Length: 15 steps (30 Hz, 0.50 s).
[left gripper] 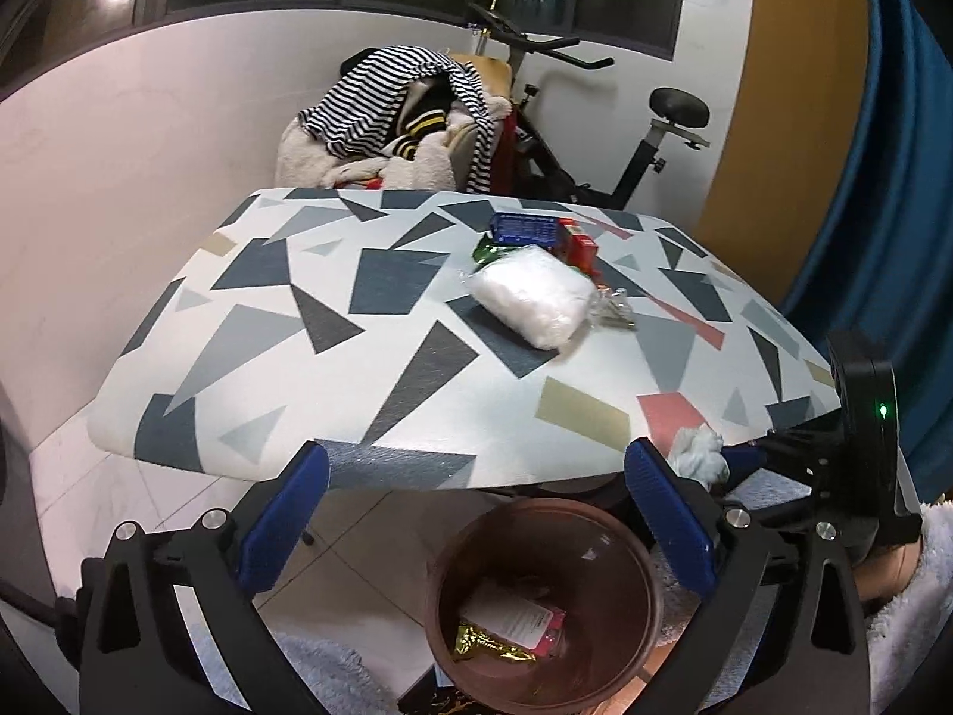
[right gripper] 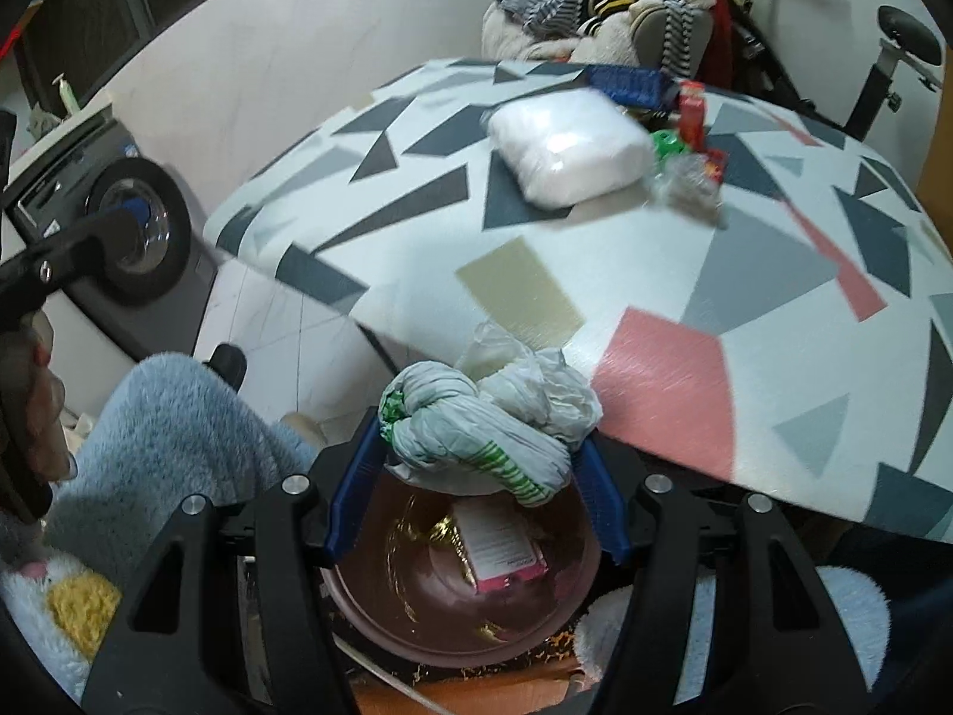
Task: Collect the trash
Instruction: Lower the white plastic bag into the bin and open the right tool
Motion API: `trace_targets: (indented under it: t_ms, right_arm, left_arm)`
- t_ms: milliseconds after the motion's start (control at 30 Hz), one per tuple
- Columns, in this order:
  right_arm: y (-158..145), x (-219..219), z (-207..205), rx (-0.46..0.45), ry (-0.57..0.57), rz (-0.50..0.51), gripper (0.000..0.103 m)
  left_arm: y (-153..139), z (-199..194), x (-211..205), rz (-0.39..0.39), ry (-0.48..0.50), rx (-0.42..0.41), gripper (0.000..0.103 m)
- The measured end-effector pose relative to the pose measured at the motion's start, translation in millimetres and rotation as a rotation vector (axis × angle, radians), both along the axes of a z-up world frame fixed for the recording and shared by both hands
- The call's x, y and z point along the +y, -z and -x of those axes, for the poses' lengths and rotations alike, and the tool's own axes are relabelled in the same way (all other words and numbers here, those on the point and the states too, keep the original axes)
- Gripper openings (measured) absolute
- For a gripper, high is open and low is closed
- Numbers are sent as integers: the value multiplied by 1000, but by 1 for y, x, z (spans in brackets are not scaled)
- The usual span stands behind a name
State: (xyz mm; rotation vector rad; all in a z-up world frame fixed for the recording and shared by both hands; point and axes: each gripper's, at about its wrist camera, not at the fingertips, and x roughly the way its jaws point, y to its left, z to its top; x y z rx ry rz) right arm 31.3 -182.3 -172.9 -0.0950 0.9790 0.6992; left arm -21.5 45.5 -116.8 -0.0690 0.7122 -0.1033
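Observation:
My right gripper (right gripper: 479, 447) is shut on a knotted white plastic bag (right gripper: 482, 417) with green print, held over the brown bin (right gripper: 572, 608) at the table's near edge. The bag also shows in the left wrist view (left gripper: 700, 450). The bin (left gripper: 441, 590) holds a gold wrapper (left gripper: 485, 649) and a pink-edged packet (right gripper: 503, 545). My left gripper (left gripper: 476, 468) is open and empty, above the bin by the table edge. On the patterned table (left gripper: 387, 357) lie a white plastic pack (left gripper: 533, 298), a blue box (left gripper: 524, 229), a red carton (left gripper: 581, 250), a green wrapper (left gripper: 491, 250) and a clear wrapper (left gripper: 613, 307).
Behind the table stand a chair piled with clothes (left gripper: 405, 119) and an exercise bike (left gripper: 595, 137). A blue curtain (left gripper: 893, 179) hangs at the right. A washing machine (right gripper: 119, 226) is at the left in the right wrist view. Fluffy blue sleeves (right gripper: 173, 435) sit near the bin.

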Motion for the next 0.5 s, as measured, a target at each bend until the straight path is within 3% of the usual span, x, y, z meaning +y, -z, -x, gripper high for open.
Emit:
trace_targets:
  t_ms: [333, 400, 500]
  right_arm:
    - [7, 11, 6, 20, -41, 8, 64]
    - [6, 10, 5, 11, -37, 5, 83]
    - [2, 8, 5, -12, -23, 1, 92]
  left_arm:
    - [8, 1, 5, 4, -29, 8, 97]
    - [8, 1, 6, 12, -29, 9, 97]
    - [8, 2, 7, 33, -18, 6, 97]
